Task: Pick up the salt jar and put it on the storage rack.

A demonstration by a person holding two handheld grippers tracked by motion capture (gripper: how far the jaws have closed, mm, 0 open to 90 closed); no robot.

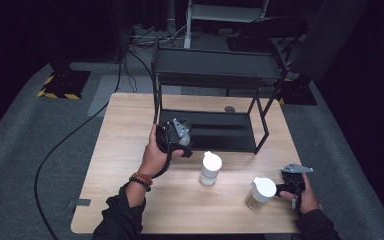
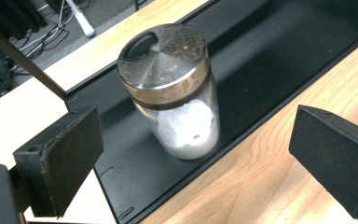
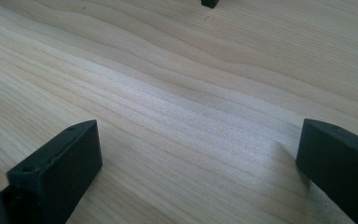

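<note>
Our left tongs (image 2: pixel 193 154) hang released around the steel-lidded jar (image 2: pixel 175 93), which stands on the rack's bottom shelf (image 2: pixel 261 70). Right tongs (image 3: pixel 198 163) gape empty over the table (image 3: pixel 177 93). Next, we likely withdraw cleanly.

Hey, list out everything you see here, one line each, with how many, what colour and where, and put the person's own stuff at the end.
Glass jar with metal lid: one, clear with white powder and a silver lid, on the rack's bottom shelf near its front edge.
White-lidded jars: two, one mid-table in front of the rack, one near the right hand-held gripper.
Rack: one, black metal, two shelves, at the far side of the table.
Table: one, light wood.
Small round thing: one, grey, on the table behind the rack; too small to tell.
Floor cable: one, black, left of the table.
Left hand-held gripper: black, jaws open, either side of the glass jar without touching it.
Right hand-held gripper: black, jaws open over bare tabletop.
</note>
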